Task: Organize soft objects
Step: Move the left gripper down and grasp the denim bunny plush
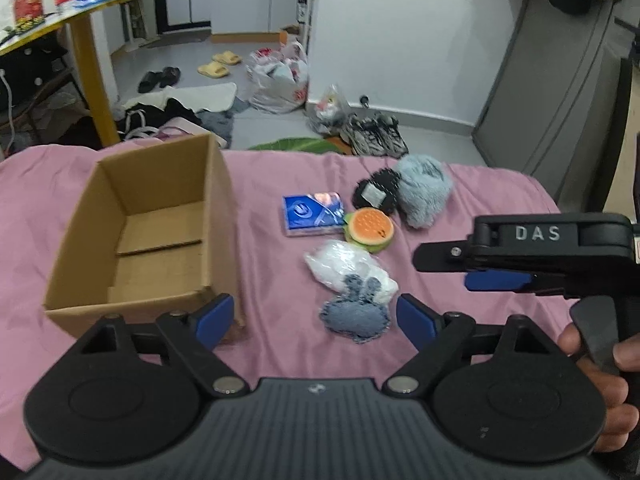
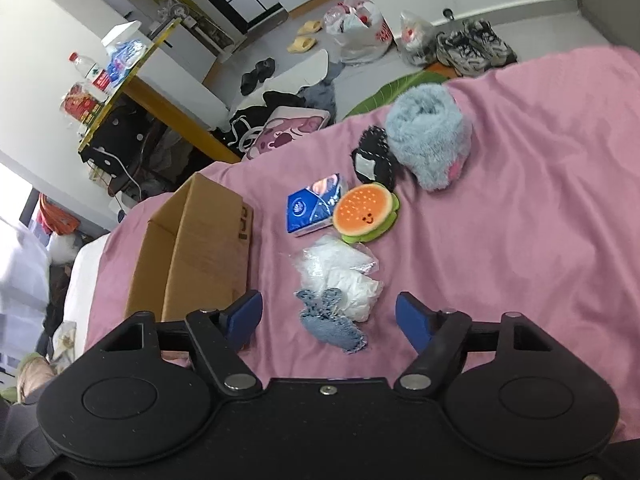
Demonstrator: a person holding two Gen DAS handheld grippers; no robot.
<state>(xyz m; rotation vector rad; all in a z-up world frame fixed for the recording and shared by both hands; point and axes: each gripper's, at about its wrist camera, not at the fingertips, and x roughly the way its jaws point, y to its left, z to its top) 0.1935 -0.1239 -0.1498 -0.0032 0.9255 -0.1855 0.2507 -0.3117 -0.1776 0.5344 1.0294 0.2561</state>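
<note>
An open, empty cardboard box (image 1: pixel 160 236) sits on the pink bedspread (image 1: pixel 280 352), left of a group of soft objects. These are a denim bunny patch (image 1: pixel 356 316), a white bag in clear plastic (image 1: pixel 344 266), a plush hamburger (image 1: pixel 370 226), a blue tissue pack (image 1: pixel 312 214), a black fuzzy item (image 1: pixel 376 194) and a fluffy grey-blue plush (image 1: pixel 424 188). My left gripper (image 1: pixel 316 318) is open and empty, just before the denim patch. My right gripper (image 2: pixel 330 318) is open and empty, with the denim patch (image 2: pixel 332 324) between its fingers; it also shows in the left wrist view (image 1: pixel 452 266).
The box (image 2: pixel 200 252) is left of the objects in the right wrist view too. Beyond the bed's far edge lie sneakers (image 1: pixel 374 134), plastic bags (image 1: pixel 280 76), slippers and clothes on the floor. A yellow table (image 1: pixel 80 20) stands at the far left.
</note>
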